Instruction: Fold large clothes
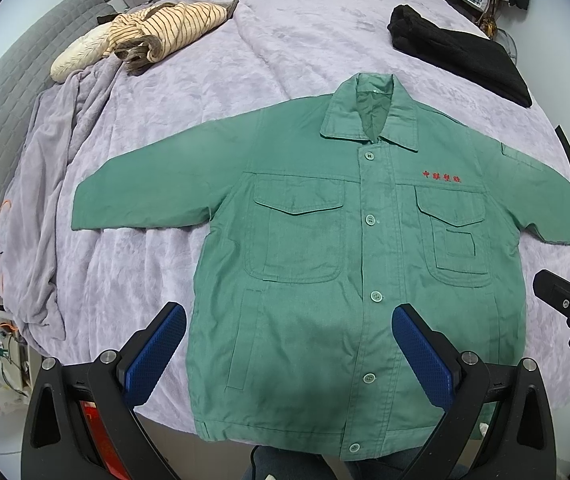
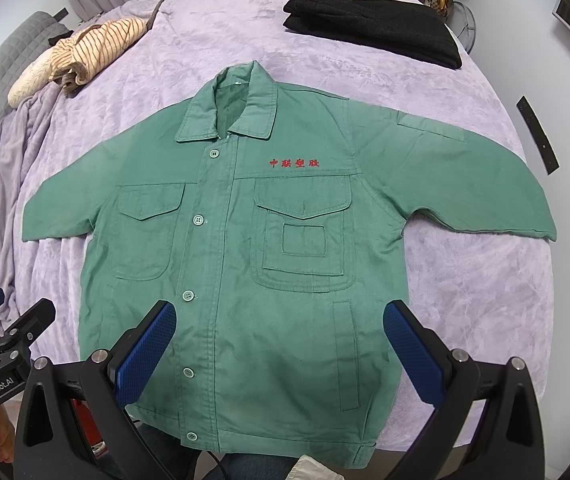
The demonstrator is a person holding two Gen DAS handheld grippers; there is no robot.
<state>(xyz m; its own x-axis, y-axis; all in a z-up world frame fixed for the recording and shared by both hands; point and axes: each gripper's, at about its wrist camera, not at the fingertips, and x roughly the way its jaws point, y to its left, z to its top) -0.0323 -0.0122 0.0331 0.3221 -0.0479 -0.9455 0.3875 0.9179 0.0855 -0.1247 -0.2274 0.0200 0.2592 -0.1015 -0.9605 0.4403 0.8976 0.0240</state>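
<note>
Jacket: a green work jacket (image 1: 325,248) lies flat and face up on the bed, buttoned down the front, collar toward the top of the frame and hem toward the bottom edge; it fills the centre of both views.
Sleeves: both are spread out sideways, one reaching the left of the frame, the other the right.
Details: two flapped chest pockets, pale green buttons, and red embroidered characters (image 2: 294,163) above the pocket on the right of the frame.
Bed cover: a lilac plush blanket (image 1: 285,48) with creases, bunched in folds at the left edge.
Left gripper (image 1: 289,344): spread wide, blue pads well apart, holding nothing; it hovers over the jacket's lower part at the bottom of the frame.
Right gripper (image 2: 279,344): also wide open and empty, above the jacket's lower front.
Striped garment (image 1: 165,32): a crumpled cream and brown piece in the upper left.
Black garment (image 2: 373,28): a folded dark piece in the upper right, apart from the jacket.
Headboard (image 1: 17,64): grey quilted padding at the far left.
</note>
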